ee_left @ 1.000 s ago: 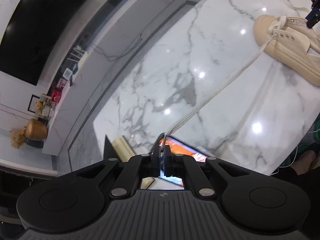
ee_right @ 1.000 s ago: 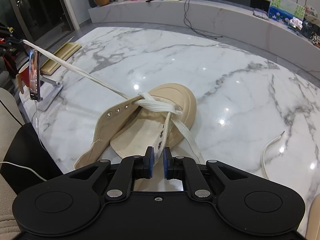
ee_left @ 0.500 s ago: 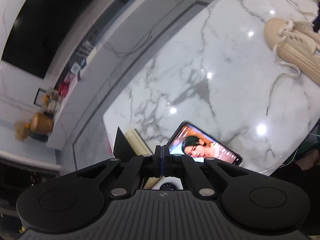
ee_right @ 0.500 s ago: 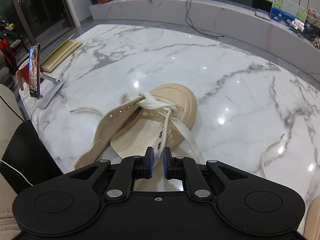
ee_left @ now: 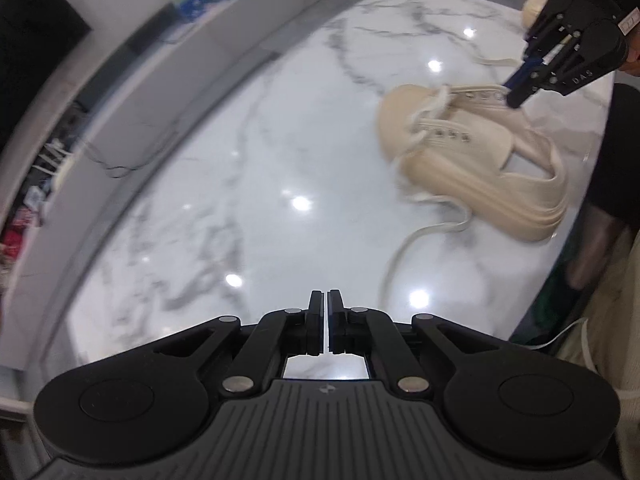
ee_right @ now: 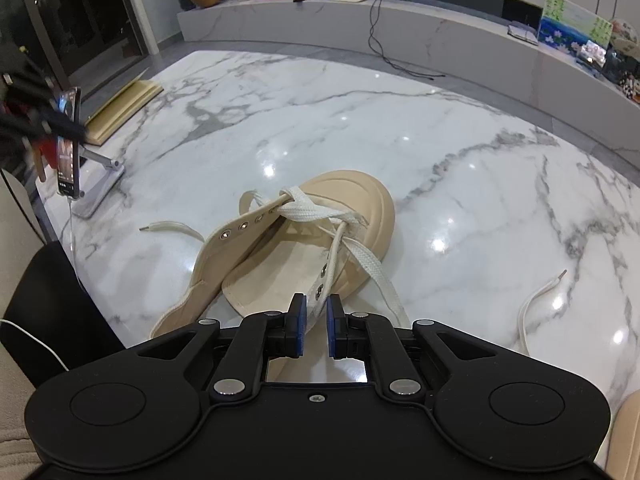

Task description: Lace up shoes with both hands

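While the right gripper (ee_right: 314,326) pinches the sneaker's (ee_right: 304,248) eyelet flap on the marble worktop (ee_right: 460,152), the left gripper (ee_left: 325,322), clenched empty, could snag or miss the slack lace end (ee_left: 400,256), loosening the crossings.

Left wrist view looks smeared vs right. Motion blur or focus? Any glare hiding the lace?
Left wrist view: streaky smear across the shoe, table and background while the left gripper stays crisp, so motion blur, not focus. Right wrist view: sharp throughout, except the blurred dark shape at the left edge. Both: round light reflections on the marble, none covering the lace; fisheye bends the table edges.
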